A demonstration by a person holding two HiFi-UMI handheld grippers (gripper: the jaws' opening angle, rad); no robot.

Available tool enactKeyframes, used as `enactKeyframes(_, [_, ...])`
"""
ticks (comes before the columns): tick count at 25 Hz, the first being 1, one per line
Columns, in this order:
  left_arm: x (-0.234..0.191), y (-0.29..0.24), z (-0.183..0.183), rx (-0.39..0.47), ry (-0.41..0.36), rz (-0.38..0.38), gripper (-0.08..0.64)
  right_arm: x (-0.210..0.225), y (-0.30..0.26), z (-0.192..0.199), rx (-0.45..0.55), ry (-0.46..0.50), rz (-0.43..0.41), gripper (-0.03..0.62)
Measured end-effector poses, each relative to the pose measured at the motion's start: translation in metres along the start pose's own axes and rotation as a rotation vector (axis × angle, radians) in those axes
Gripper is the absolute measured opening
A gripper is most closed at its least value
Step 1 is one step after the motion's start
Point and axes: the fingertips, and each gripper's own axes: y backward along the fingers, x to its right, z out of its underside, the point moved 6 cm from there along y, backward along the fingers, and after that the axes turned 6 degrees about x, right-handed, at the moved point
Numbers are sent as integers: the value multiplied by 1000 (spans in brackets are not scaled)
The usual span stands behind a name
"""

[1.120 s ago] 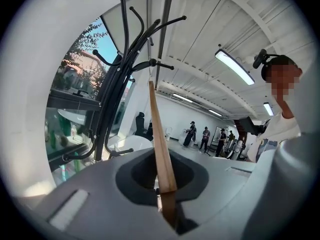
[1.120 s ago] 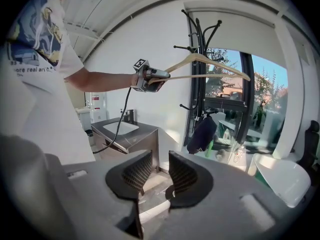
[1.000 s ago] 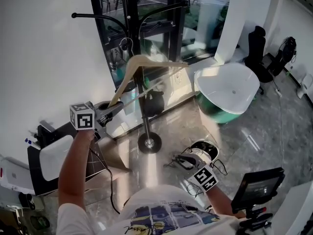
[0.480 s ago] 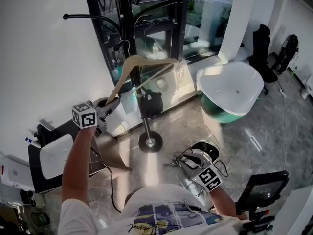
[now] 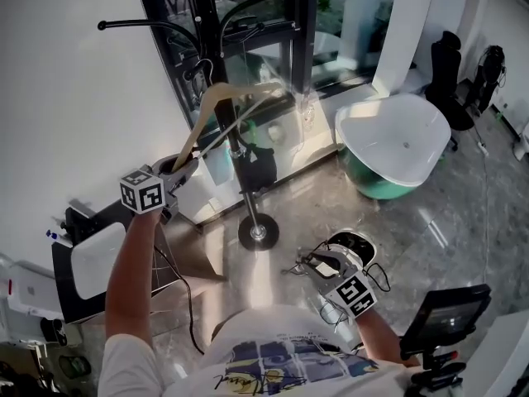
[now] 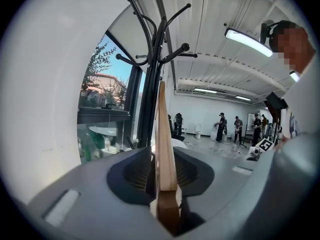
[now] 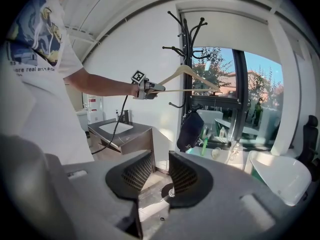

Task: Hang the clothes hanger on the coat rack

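A pale wooden clothes hanger (image 5: pixel 216 106) slopes up from my left gripper (image 5: pixel 183 168) to the black coat rack (image 5: pixel 246 184), and its wire hook sits at one of the rack's arms. In the left gripper view the hanger's end (image 6: pixel 165 149) stands edge-on between the jaws, which are opening, with a dark gap on each side of the wood. The rack (image 6: pixel 152 84) rises just beyond. The right gripper view shows the hanger (image 7: pixel 187 76) hooked on the rack (image 7: pixel 186 34). My right gripper (image 5: pixel 312 265) is low by the floor, open (image 7: pixel 160 174) and empty.
A dark cap (image 5: pixel 260 165) hangs on the rack's pole above its round base (image 5: pixel 258 232). A white and green bathtub (image 5: pixel 397 143) stands to the right and a sink cabinet (image 5: pixel 95 259) to the left. Window glass is behind the rack. A monitor (image 5: pixel 450 313) is at the lower right.
My left hand has sunk a little and drawn leftward, so the hanger now slopes more steeply towards the rack arm. The right gripper has hardly moved.
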Motion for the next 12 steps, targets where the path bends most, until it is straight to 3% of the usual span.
enactKeyframes(12, [-5,40,26,-47,11,-110,212,-26,-12,-10,-17,9,-34,103])
